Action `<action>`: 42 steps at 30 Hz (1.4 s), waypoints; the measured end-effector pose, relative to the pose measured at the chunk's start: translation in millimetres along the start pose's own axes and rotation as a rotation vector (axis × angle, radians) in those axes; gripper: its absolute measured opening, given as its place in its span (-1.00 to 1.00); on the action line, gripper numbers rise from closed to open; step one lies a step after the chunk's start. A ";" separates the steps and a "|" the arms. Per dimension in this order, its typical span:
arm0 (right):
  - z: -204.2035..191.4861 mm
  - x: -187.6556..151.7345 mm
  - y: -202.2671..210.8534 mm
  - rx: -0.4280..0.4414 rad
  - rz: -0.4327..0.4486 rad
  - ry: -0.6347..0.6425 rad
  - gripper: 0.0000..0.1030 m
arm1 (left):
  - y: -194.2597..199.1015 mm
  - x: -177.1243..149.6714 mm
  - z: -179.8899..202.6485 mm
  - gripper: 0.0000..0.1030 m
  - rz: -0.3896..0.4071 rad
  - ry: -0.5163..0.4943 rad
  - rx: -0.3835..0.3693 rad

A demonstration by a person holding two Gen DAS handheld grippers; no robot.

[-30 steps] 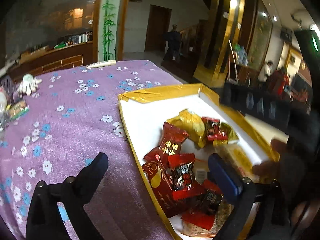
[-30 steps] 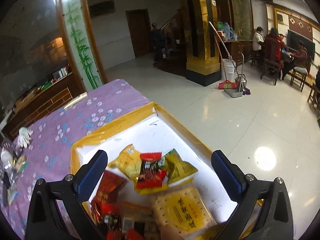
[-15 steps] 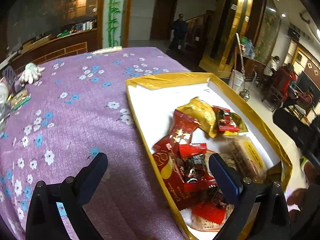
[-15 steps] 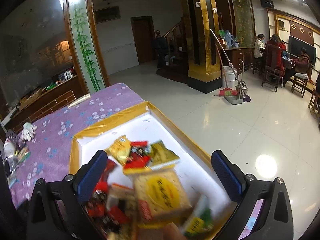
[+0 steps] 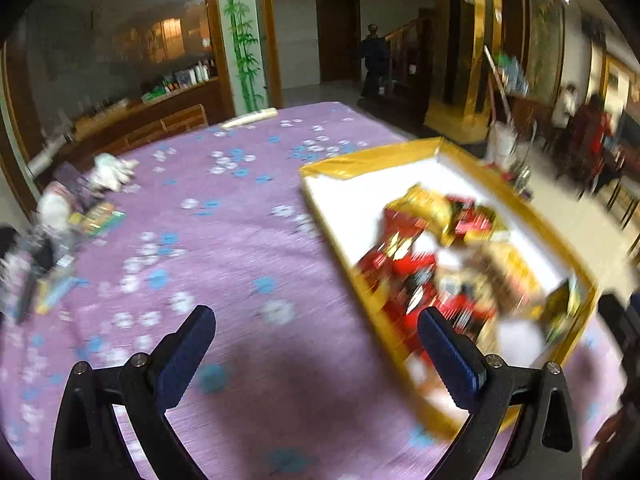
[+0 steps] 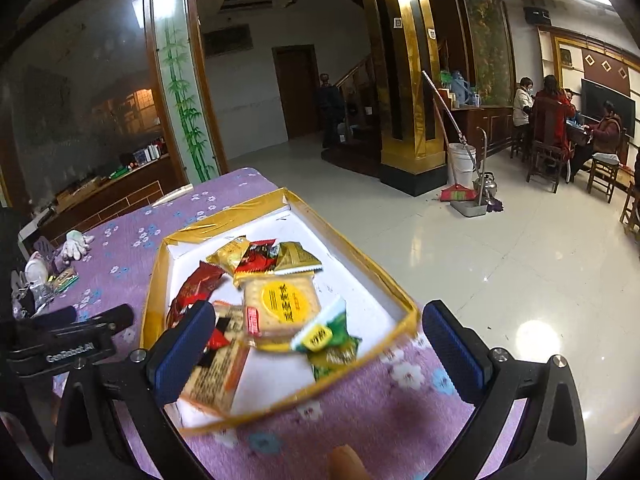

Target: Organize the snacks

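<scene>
Snacks (image 6: 256, 288) in red, gold and green wrappers lie heaped in a gold-rimmed white tray (image 6: 404, 304) on the purple floral table (image 5: 224, 240). Both grippers' fingers, left (image 5: 316, 354) and right (image 6: 316, 354), are spread wide, grasping nothing.

Both wrist views face snack tray (image 5: 460, 148) closely

Left gripper (image 5: 316, 344): jaws spread wide, blue pads (image 5: 182, 360) facing inward, nothing between fingers, nothing touching either pad. Black finger arms angled up and outward from bottom of own view. Same gripper seen side-on at left of right wrist view.

Right gripper (image 6: 316, 338): jaws spread wide, nothing gripped between pads (image 6: 452, 350). Person's fingertip (image 6: 346, 462) visible low, behind and between fingers.
</scene>
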State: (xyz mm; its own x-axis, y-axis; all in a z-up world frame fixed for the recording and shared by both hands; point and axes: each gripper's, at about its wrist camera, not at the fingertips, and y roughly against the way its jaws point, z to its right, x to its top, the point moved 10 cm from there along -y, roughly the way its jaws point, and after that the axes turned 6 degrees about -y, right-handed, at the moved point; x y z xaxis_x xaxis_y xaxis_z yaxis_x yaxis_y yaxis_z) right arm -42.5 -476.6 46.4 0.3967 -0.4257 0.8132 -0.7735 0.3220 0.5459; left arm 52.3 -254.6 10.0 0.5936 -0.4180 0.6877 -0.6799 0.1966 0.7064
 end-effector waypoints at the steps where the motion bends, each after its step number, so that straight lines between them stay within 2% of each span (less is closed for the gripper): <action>1: -0.1 -3.3 0.2 0.003 0.000 0.000 1.00 | 3.2 -4.9 -1.8 0.98 0.000 -0.018 0.029; 2: -2.0 -8.4 -0.1 0.009 -0.004 0.012 1.00 | 9.0 -13.8 -3.8 0.98 0.003 -0.046 0.069; 6: -10.5 -24.7 -5.0 0.008 -0.029 0.049 1.00 | 22.8 -38.8 -8.2 0.98 0.035 -0.070 0.144; 9: -20.0 -31.0 -5.3 0.021 -0.031 0.055 1.00 | 20.0 -42.7 -11.9 0.98 0.053 -0.093 0.216; 14: -31.7 -34.1 -6.8 -0.006 -0.007 0.100 1.00 | 10.4 -46.6 -7.2 0.98 0.014 -0.088 0.149; 22: -39.6 -45.2 -23.9 -0.026 -0.086 0.134 1.00 | 9.4 -47.3 -5.4 0.98 0.010 -0.089 0.149; 42: -43.0 -47.0 -23.7 -0.011 -0.087 0.130 1.00 | 5.2 -48.7 -3.0 0.98 -0.009 -0.092 0.136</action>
State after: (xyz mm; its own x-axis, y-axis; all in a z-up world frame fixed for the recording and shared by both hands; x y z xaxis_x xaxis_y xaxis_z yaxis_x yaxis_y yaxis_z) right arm -21.5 -427.9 3.9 0.5233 -0.3398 0.7815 -0.7282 0.2980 0.6172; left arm 21.1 -230.5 -19.4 0.5626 -0.4996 0.6586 -0.7301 0.0734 0.6794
